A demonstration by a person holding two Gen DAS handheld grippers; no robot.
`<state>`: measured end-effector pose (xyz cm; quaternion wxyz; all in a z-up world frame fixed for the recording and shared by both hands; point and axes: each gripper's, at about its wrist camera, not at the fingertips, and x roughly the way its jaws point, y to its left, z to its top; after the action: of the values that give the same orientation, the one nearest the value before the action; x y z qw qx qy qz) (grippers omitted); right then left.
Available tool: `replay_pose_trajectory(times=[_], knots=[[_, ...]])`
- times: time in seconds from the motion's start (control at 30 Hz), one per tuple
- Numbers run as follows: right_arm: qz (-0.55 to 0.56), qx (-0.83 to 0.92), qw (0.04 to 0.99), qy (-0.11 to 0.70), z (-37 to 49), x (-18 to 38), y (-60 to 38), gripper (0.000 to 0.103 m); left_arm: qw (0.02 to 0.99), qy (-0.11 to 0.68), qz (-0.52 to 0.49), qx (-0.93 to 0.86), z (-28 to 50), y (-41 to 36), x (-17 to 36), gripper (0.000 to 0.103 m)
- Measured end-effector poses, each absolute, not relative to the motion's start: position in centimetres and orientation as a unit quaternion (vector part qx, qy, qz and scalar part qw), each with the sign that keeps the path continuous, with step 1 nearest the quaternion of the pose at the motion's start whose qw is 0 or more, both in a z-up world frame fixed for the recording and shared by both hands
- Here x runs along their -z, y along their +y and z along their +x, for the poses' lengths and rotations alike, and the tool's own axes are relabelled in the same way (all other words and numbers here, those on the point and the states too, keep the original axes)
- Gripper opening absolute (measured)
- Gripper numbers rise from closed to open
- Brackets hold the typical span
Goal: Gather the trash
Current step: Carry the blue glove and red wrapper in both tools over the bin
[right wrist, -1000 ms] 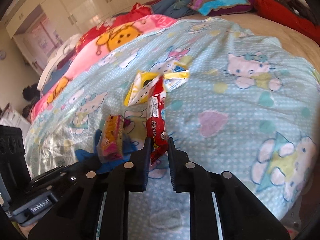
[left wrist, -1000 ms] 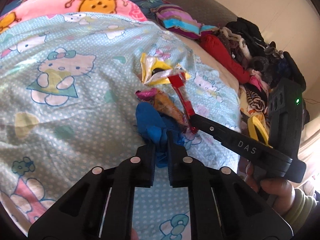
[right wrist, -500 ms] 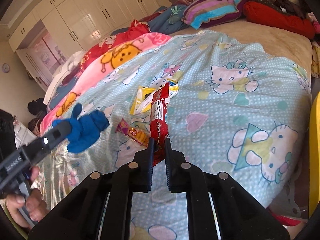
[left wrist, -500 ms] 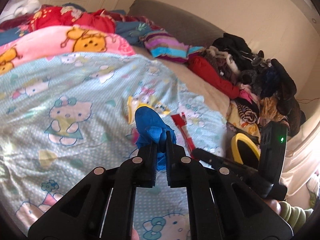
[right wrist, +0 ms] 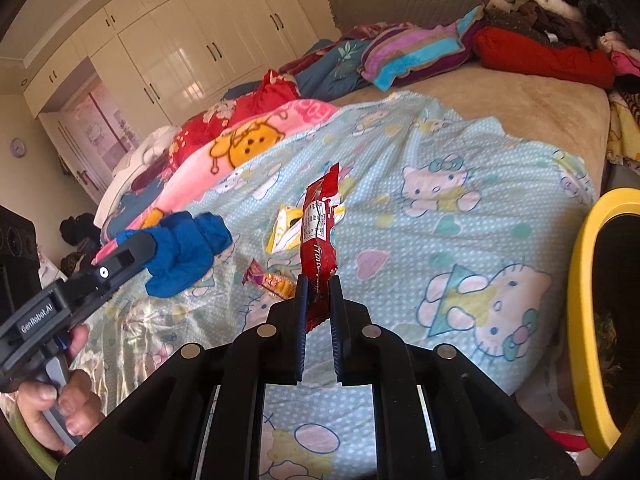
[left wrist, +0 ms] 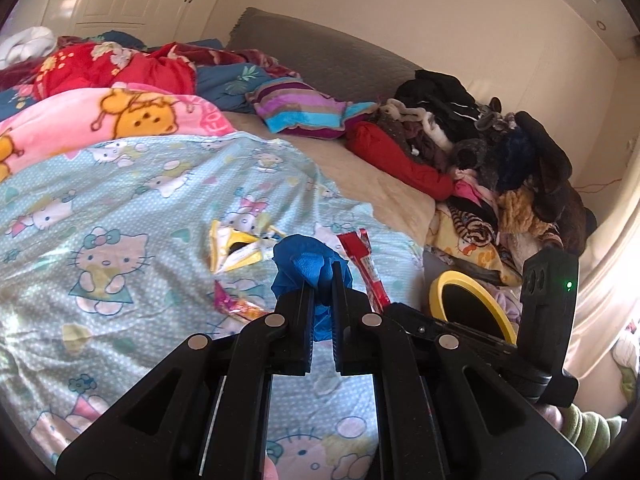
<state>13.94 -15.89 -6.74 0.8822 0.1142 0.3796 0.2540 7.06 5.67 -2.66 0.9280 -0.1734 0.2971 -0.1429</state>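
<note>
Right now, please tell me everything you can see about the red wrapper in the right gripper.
The red wrapper is a long, narrow, glossy packet that looks like plastic film, with white lettering and a printed label. It stands nearly upright, its crimped top end free and its lower end pinched in the shut right gripper. It hangs above the blue cartoon-print blanket, touching nothing else.

I am seeing two wrappers lying on the quilt [left wrist: 120, 184] near the bed's side edge: an opened packet [left wrist: 236, 246] farther in, a snack wrapper [left wrist: 236, 304] nearer me. My left gripper [left wrist: 320, 276] is holding a crumpled glove [left wrist: 304, 260] above them; my right gripper [right wrist: 318, 284], beside it, is holding a long wrapper [right wrist: 320, 224] upright. The bin [right wrist: 580, 300] is standing off the bed's edge, right of both.
</note>
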Motion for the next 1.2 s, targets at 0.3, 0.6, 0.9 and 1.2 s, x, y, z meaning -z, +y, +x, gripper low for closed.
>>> replay_pose_trajectory(times=[0.3,0.6,0.9,1.2], knots=[[0.123,-0.229,0.895,0.363,13.3,5.3,-18.8,0.01,0.927,0.296,-0.155,0.172,7.2,2.4,2.2,0.003],[0.142,-0.194,0.903,0.356,12.9,4.8,-22.8,0.01,0.924,0.298,-0.135,0.2,7.5,-1.0,1.9,0.003],[0.17,-0.154,0.908,0.351,12.6,4.7,-26.9,0.01,0.919,0.3,-0.118,0.228,7.9,-4.1,1.8,0.003],[0.195,-0.117,0.91,0.346,12.0,4.8,-30.7,0.01,0.913,0.301,-0.105,0.255,8.0,-6.9,1.7,0.003]])
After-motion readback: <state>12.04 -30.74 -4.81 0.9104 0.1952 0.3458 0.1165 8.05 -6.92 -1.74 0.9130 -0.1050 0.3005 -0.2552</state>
